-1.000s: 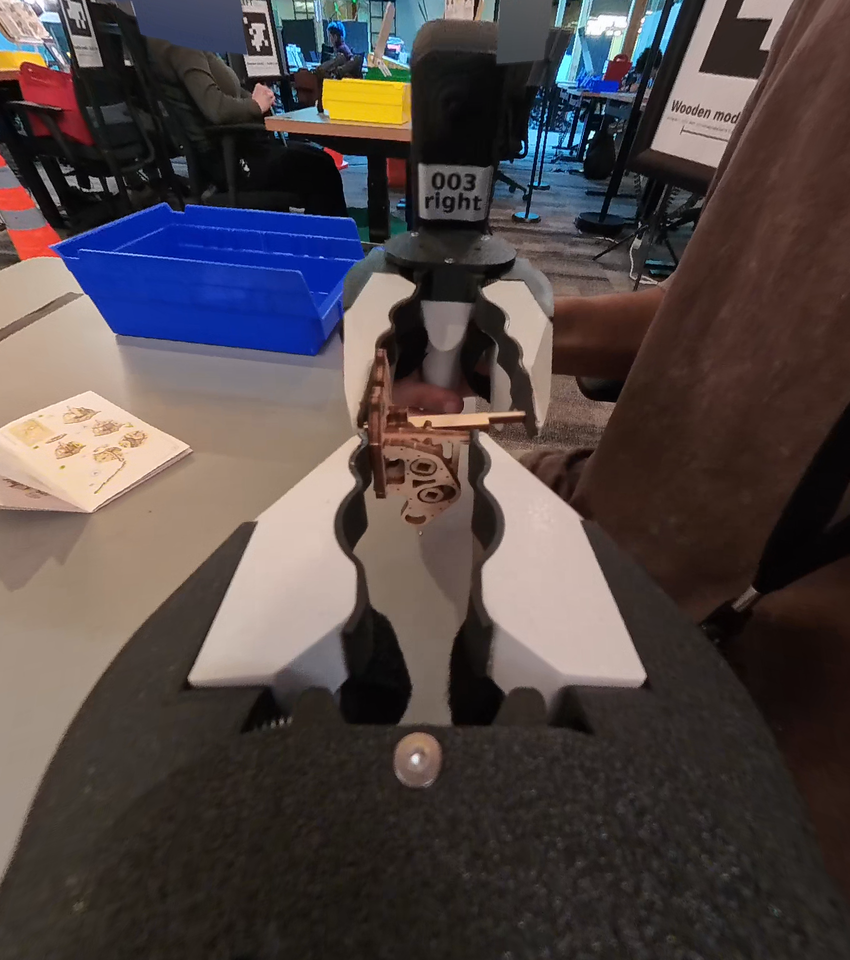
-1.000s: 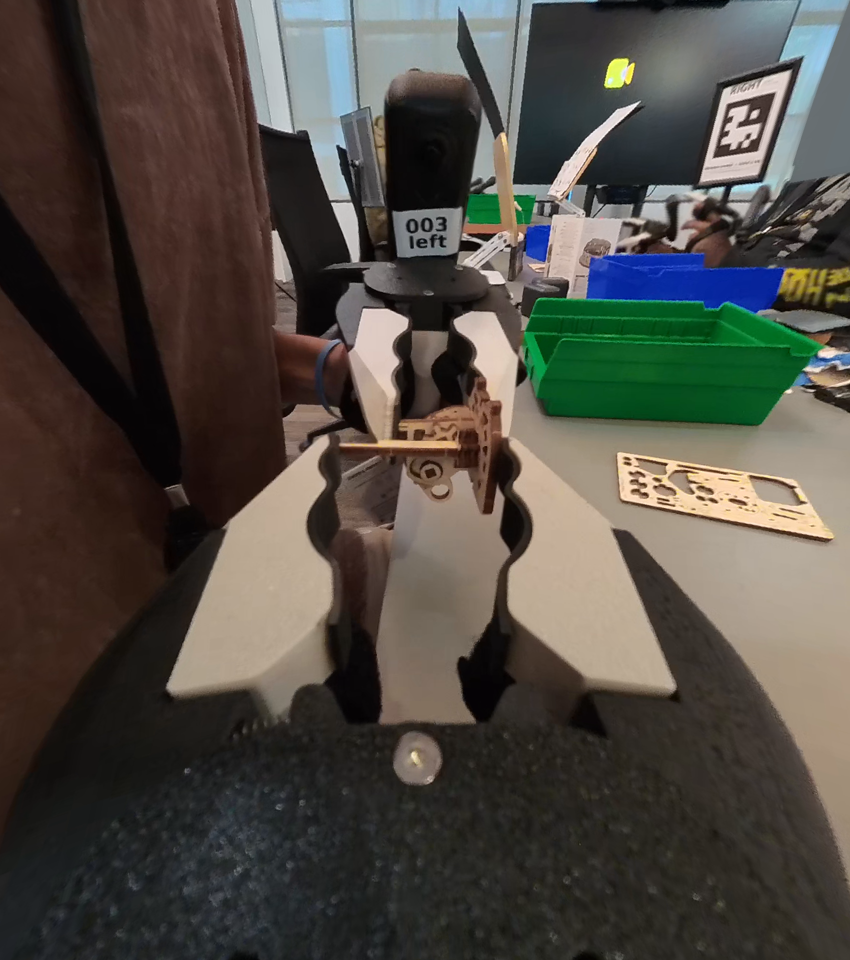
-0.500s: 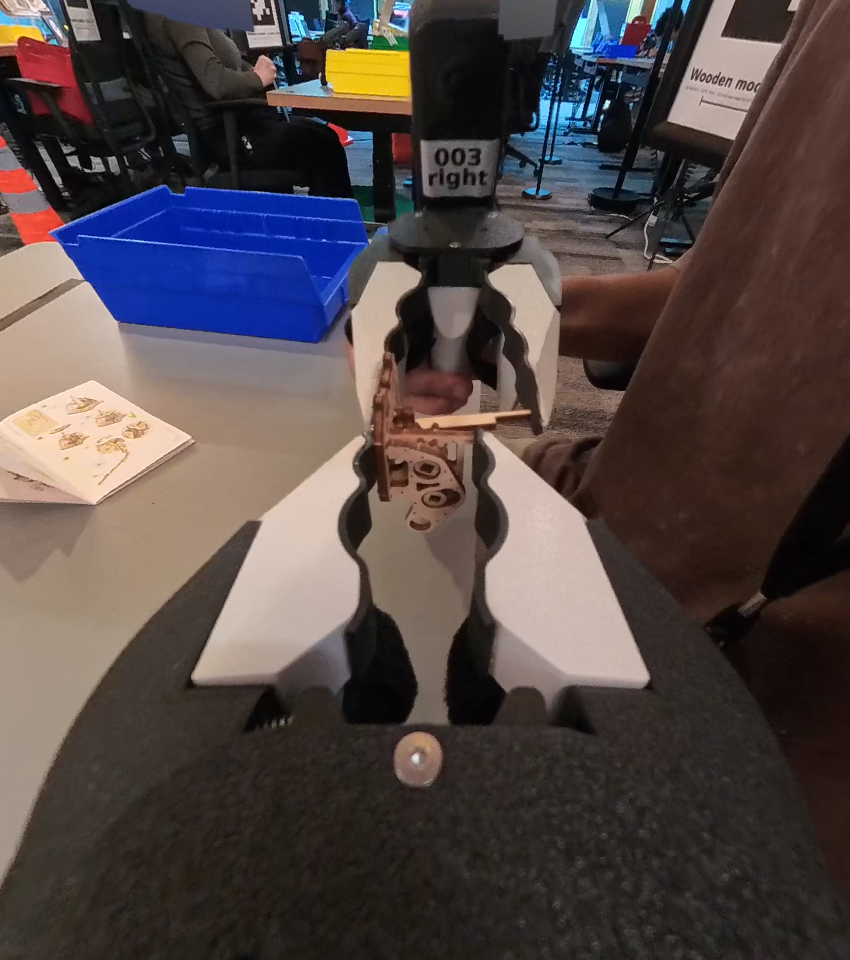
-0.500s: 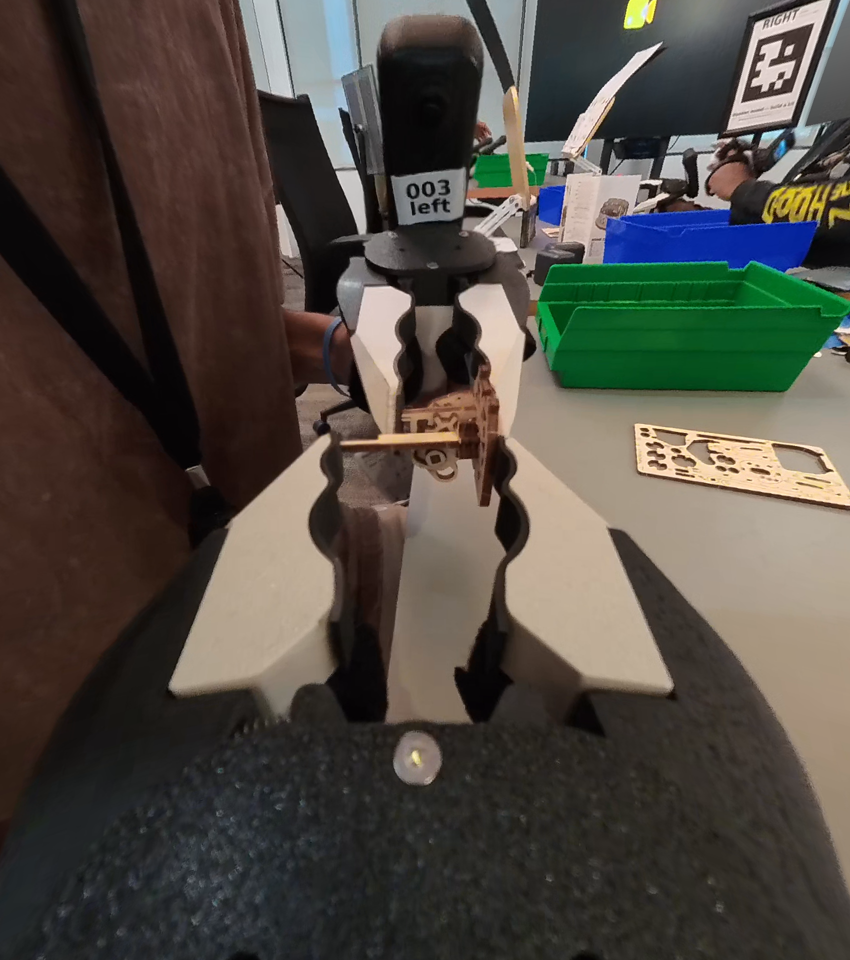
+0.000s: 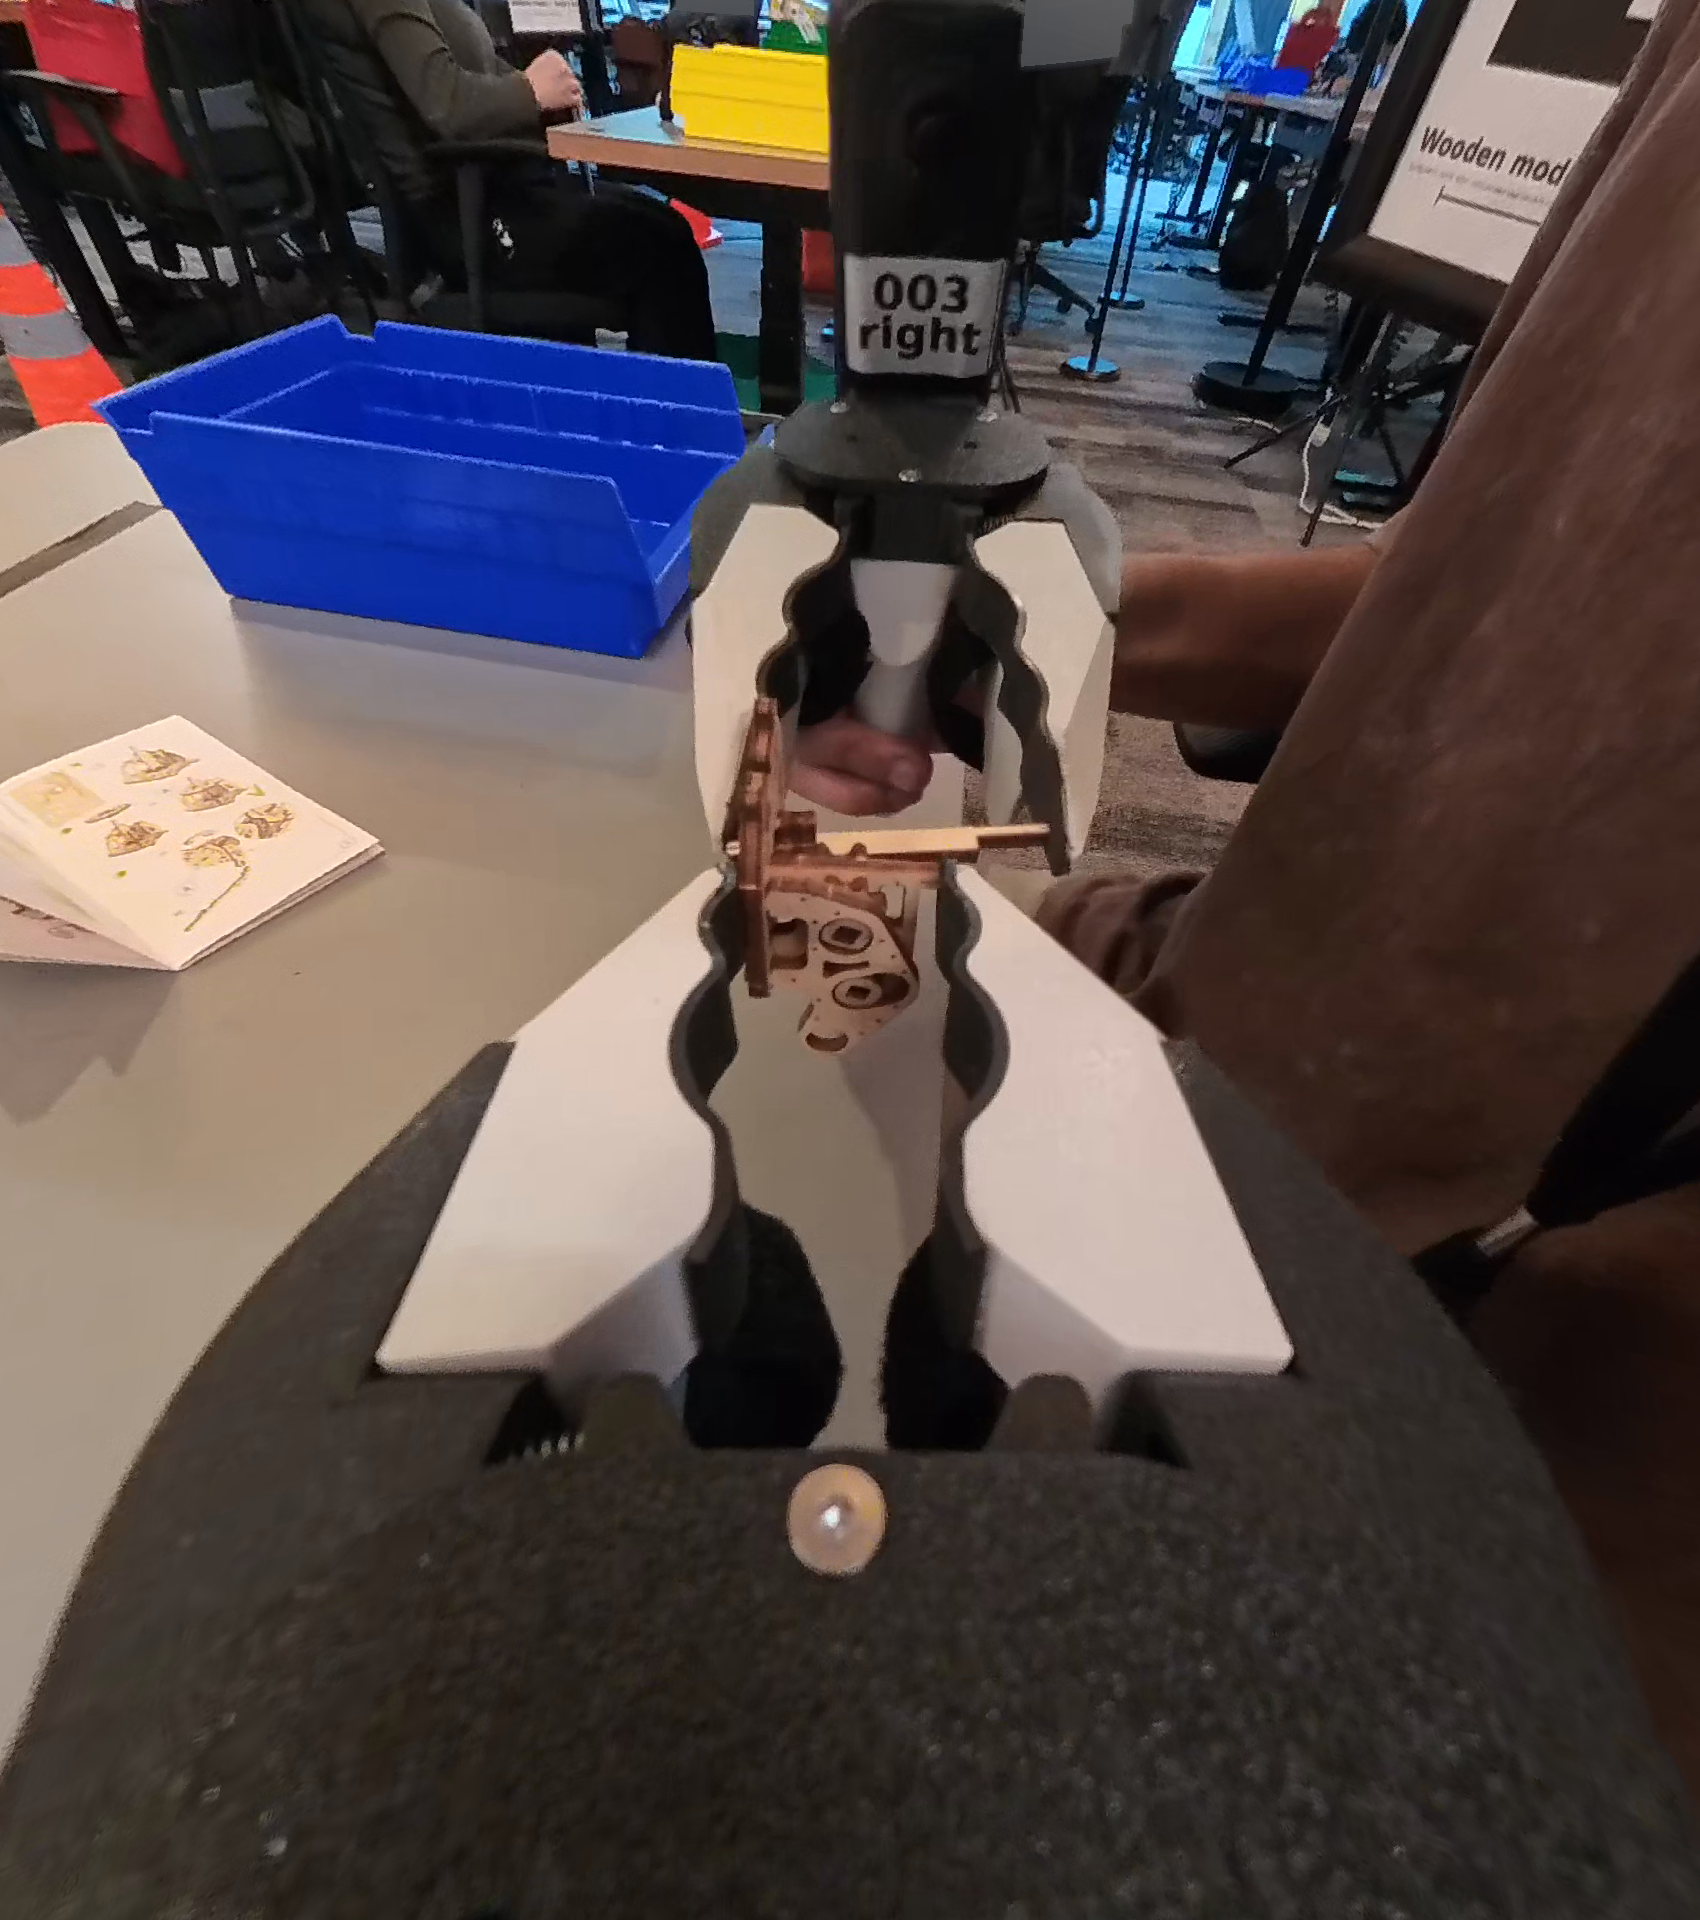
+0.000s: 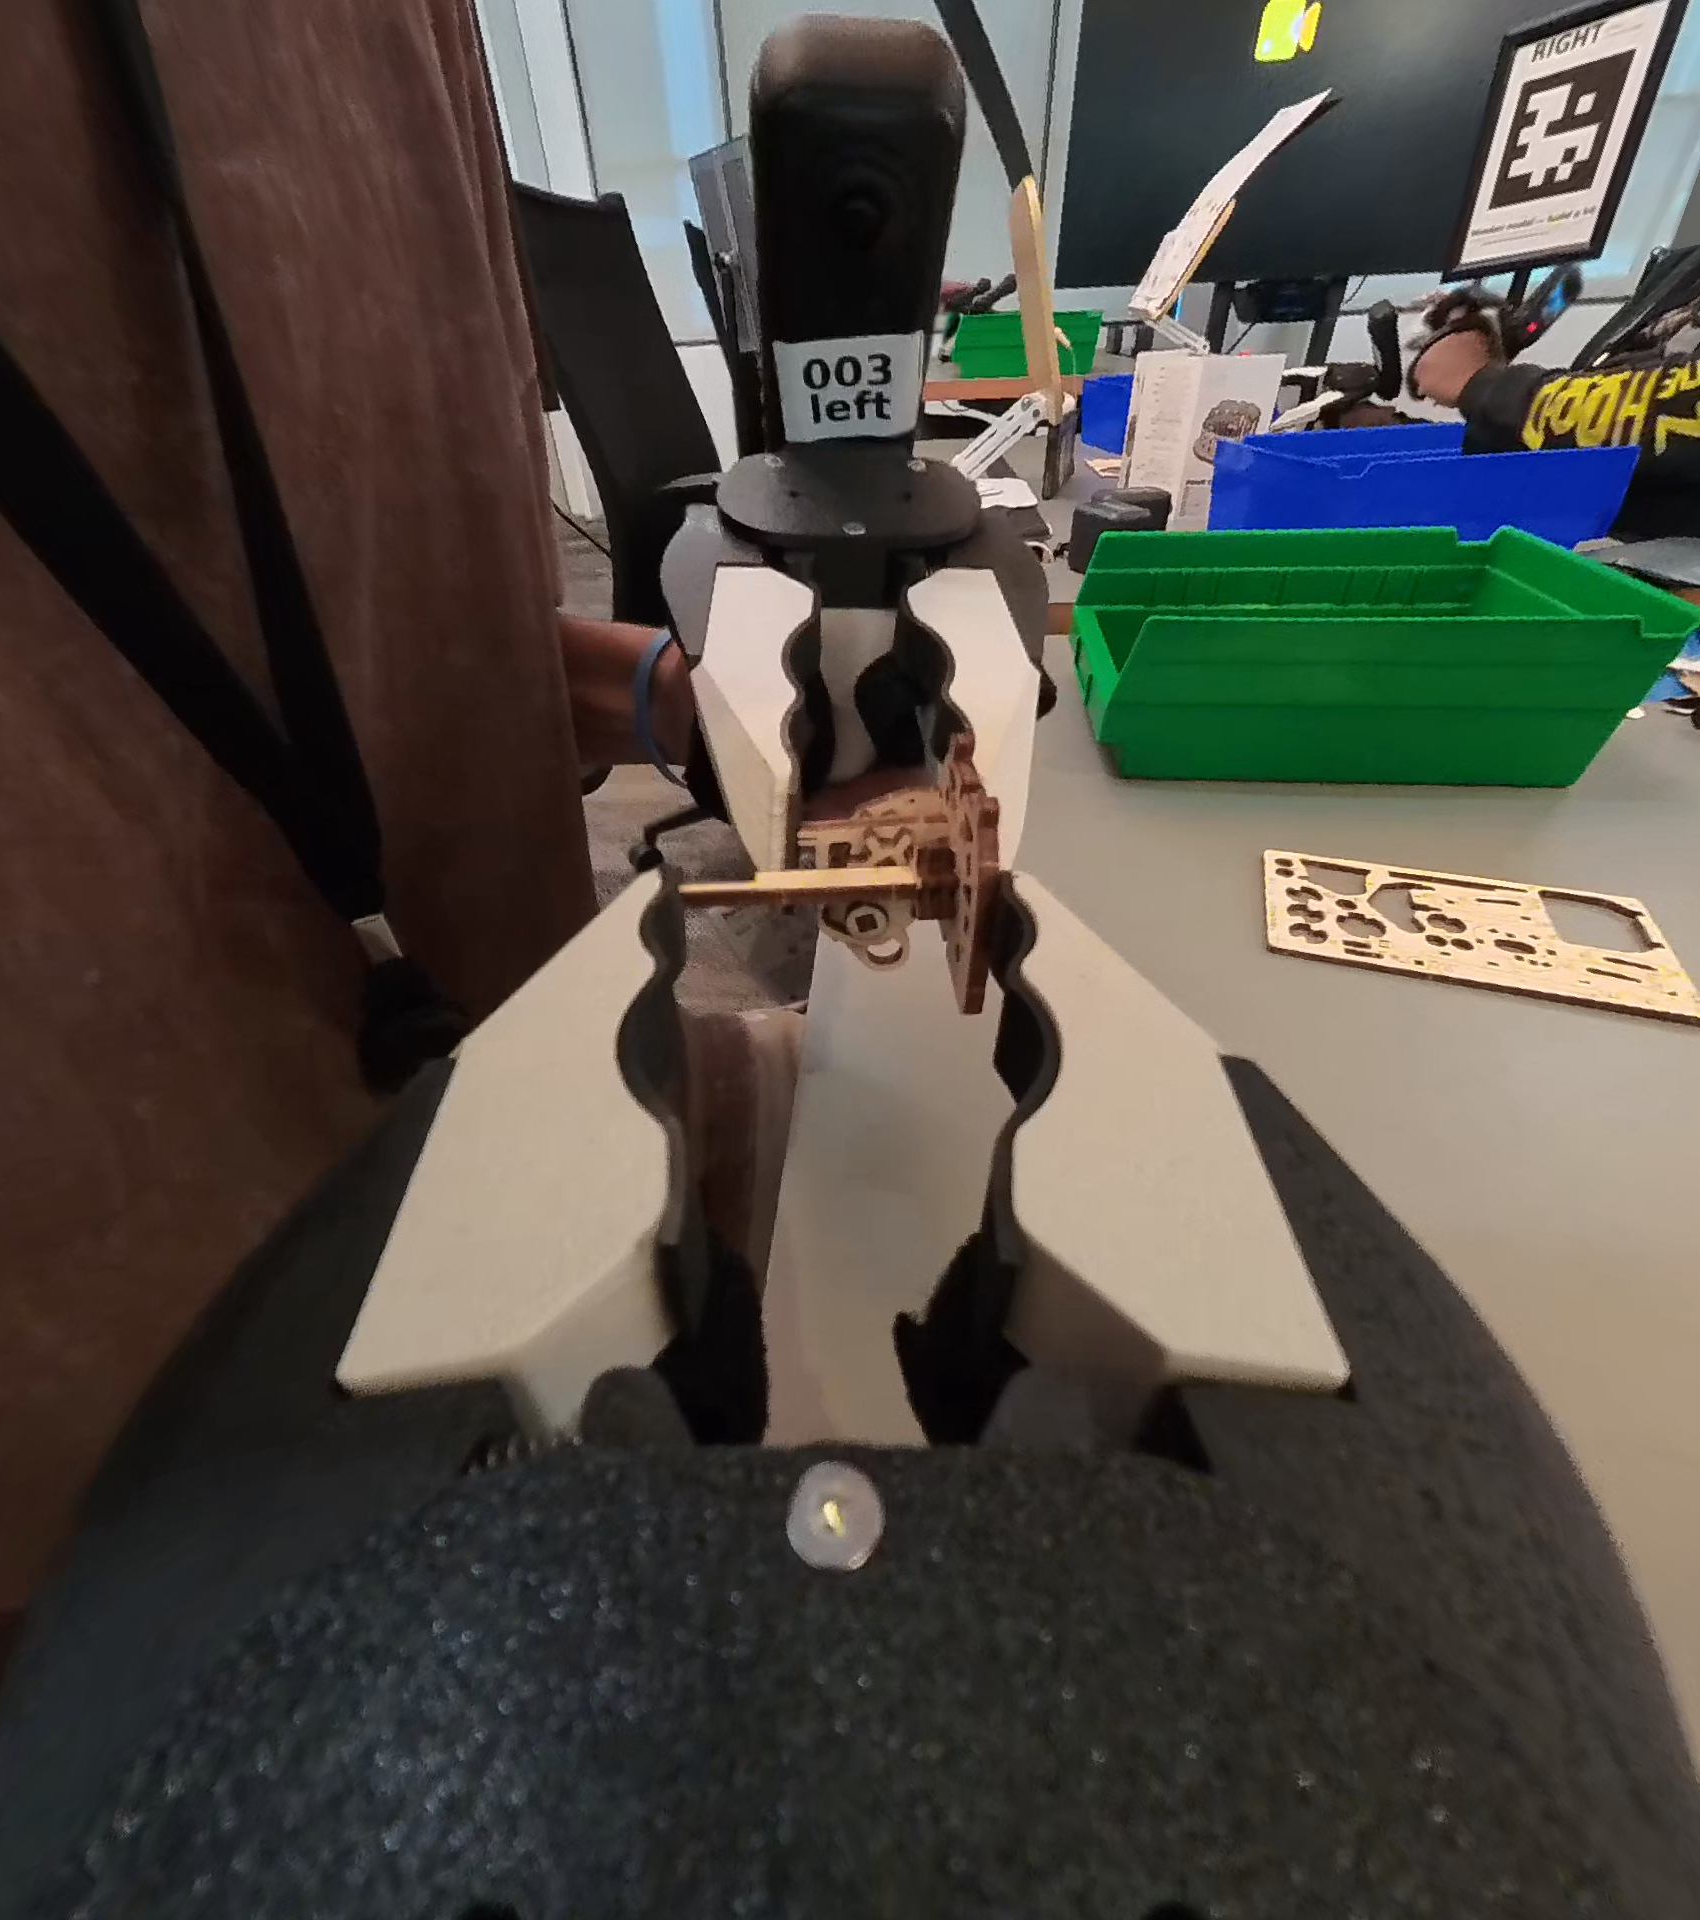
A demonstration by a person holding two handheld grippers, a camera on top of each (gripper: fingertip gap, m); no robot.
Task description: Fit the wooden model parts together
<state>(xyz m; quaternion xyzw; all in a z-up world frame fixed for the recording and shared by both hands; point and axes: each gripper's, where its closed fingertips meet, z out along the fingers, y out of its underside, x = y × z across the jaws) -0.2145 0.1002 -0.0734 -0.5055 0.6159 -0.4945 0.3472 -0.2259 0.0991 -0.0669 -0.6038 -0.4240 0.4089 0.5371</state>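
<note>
Left gripper (image 5: pixel 830 914): squeezes the wooden model (image 5: pixel 830 940) at its tips.
Right gripper (image 6: pixel 835 914): pinches the model's thin wooden strip (image 6: pixel 794 886), facing the left one.
Model: above the grey table (image 5: pixel 202 1091).
Blue bin (image 5: pixel 430 509): behind the model.

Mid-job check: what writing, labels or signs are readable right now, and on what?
Wording not quoted; carriers only.
White sticker on right gripper: readable.
Second white sticker on left gripper: readable.
Sign board, left wrist view: cut off.
Marker sign: heading readable, small print blurred.
Booklet: too small.
</note>
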